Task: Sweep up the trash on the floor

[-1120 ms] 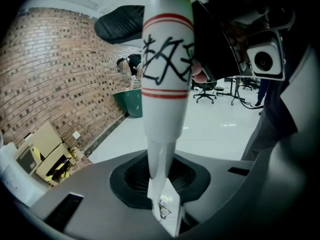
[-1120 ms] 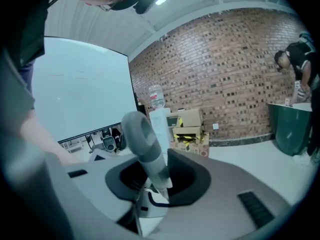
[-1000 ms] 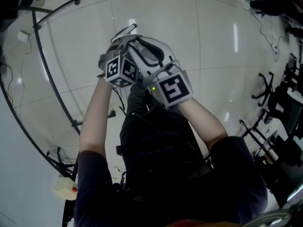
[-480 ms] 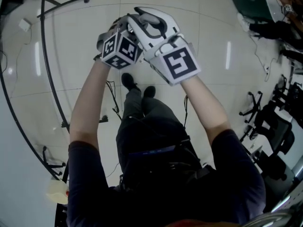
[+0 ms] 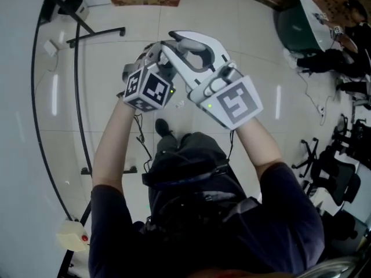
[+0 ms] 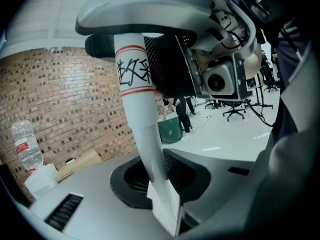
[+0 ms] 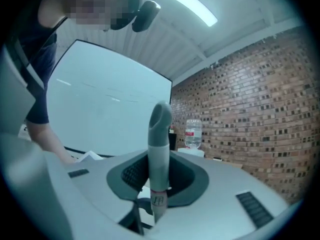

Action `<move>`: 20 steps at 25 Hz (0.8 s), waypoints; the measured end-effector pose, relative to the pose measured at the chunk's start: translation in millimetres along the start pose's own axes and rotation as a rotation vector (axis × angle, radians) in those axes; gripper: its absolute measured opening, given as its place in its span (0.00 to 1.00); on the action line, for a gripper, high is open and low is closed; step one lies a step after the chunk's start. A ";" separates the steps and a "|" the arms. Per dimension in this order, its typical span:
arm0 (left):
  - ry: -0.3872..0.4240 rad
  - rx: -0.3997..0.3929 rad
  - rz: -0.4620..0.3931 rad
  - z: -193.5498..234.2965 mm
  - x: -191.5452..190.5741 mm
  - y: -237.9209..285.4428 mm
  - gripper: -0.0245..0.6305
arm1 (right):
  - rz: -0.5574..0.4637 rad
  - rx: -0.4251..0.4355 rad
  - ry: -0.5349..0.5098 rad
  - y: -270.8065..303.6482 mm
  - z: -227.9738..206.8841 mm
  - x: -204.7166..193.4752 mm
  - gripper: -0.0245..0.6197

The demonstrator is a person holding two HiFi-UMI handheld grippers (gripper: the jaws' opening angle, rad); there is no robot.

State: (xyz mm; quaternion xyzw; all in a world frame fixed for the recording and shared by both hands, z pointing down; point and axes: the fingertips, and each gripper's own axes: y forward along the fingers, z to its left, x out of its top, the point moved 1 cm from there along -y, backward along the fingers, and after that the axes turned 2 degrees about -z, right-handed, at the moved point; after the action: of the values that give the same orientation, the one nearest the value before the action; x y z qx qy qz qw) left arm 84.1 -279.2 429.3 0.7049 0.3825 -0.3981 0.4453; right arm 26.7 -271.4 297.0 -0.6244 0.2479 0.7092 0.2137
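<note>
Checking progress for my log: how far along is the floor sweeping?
Done: only the pickup. In hand: left tool grips a white red-striped handle; right tool, jaws just closed further, grips a grey round-tipped handle. Left: sweeping the white tiled floor; no gathered trash shows.

**Bright overhead light, hard fisheye bend**

Even room light falls from above. The glossy floor (image 5: 255,62) throws back pale streaks of glare, and the person's dark clothing sinks into flat shadow. The black tube frame (image 5: 95,35) bows with lens distortion towards the head view's left edge. In the right gripper view a ceiling strip light (image 7: 187,6) burns out white, the corners fall dark, and the grey handle (image 7: 159,144) stays fairly sharp. In the left gripper view the white handle (image 6: 142,119) goes soft at its near end.
</note>
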 end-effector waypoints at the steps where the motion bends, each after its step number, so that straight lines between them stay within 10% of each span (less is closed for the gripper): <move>1: 0.003 0.009 -0.009 5.3 14.3 -7.4 0.13 | -0.036 0.009 -0.001 -1.4 -0.4 17.6 0.19; 10: 0.019 0.187 0.050 1.3 112.4 -83.6 0.13 | -0.271 0.246 0.013 -47.6 39.1 137.4 0.19; 20: 0.059 0.504 0.175 -47.0 158.9 -148.1 0.12 | -0.386 0.481 -0.041 -131.8 104.0 178.4 0.19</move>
State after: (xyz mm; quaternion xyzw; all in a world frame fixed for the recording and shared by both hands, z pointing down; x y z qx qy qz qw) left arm 24.1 -160.0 251.6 0.8353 0.2217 -0.4201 0.2770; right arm 3.4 -104.7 119.1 -0.5769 0.2810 0.5891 0.4910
